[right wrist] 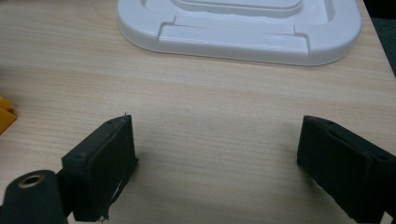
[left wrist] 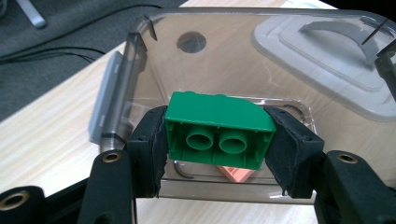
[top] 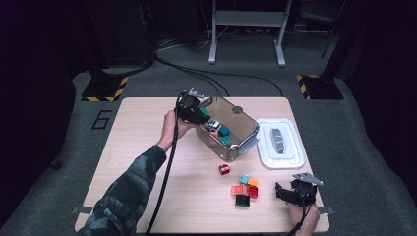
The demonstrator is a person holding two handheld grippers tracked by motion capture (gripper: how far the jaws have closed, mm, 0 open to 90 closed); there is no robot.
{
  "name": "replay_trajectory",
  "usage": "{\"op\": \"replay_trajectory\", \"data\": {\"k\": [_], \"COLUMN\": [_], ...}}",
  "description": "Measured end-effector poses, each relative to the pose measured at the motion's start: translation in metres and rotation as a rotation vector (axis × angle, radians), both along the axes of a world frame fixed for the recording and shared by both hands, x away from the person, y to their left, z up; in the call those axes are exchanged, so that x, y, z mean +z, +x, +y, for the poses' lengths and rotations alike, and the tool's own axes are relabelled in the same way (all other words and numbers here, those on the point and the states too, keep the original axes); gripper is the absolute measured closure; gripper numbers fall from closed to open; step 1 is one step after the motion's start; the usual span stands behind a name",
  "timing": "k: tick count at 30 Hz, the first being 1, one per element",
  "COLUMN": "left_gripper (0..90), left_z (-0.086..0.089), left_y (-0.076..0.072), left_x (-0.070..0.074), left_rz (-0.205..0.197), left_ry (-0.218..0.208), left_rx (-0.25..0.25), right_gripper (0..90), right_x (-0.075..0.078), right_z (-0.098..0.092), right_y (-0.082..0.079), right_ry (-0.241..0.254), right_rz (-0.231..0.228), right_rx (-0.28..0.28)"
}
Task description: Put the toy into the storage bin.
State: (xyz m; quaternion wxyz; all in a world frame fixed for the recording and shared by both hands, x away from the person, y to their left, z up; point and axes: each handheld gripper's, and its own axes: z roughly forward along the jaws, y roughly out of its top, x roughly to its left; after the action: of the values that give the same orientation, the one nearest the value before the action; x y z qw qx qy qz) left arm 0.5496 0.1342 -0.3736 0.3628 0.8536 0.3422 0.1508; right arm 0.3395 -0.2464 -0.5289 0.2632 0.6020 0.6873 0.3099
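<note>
At the left, the left gripper [left wrist: 217,140] has its padded black fingers [left wrist: 150,140] clamped on the short ends of a green brick [left wrist: 219,133], a glossy moulded plastic block whose hollow underside with two round tubes faces the camera. The brick hangs over the near rim of a clear box [top: 236,129], a smoky transparent plastic tub with rounded corners, a grey latch on its side and a round mark on its floor. Inside the box lie a white toy car [top: 214,125], teal blocks [top: 225,135] and something orange. Right of the box, its white lid [top: 280,142] rests flat on the pale wood-grain surface [top: 142,147], smooth plastic with a grey handle. In front of the box sit a lone red block [top: 224,169] and a cluster of loose blocks [top: 245,189] in orange, teal, red and black. At the far right, the right gripper [right wrist: 217,154] rests with its fingers wide apart over bare surface, empty, the lid's edge beyond them.
</note>
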Motion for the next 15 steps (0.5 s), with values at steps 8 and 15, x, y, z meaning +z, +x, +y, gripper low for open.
{"op": "replay_trajectory", "data": {"k": [8,15], "left_gripper": [43.3,43.3], "left_z": [-0.007,-0.011], "left_y": [0.003,0.005], "left_x": [-0.008,-0.013], "left_rz": [0.03,0.057], "left_ry": [0.017,0.046], "left_rx": [0.01,0.005], "right_gripper": [10.5,10.5], "right_x": [0.0,0.0], "right_z": [0.0,0.0], "right_y": [0.0,0.0], "right_ry": [0.0,0.0], "right_rz": [0.002,0.0], "right_rx": [-0.002,0.0]}}
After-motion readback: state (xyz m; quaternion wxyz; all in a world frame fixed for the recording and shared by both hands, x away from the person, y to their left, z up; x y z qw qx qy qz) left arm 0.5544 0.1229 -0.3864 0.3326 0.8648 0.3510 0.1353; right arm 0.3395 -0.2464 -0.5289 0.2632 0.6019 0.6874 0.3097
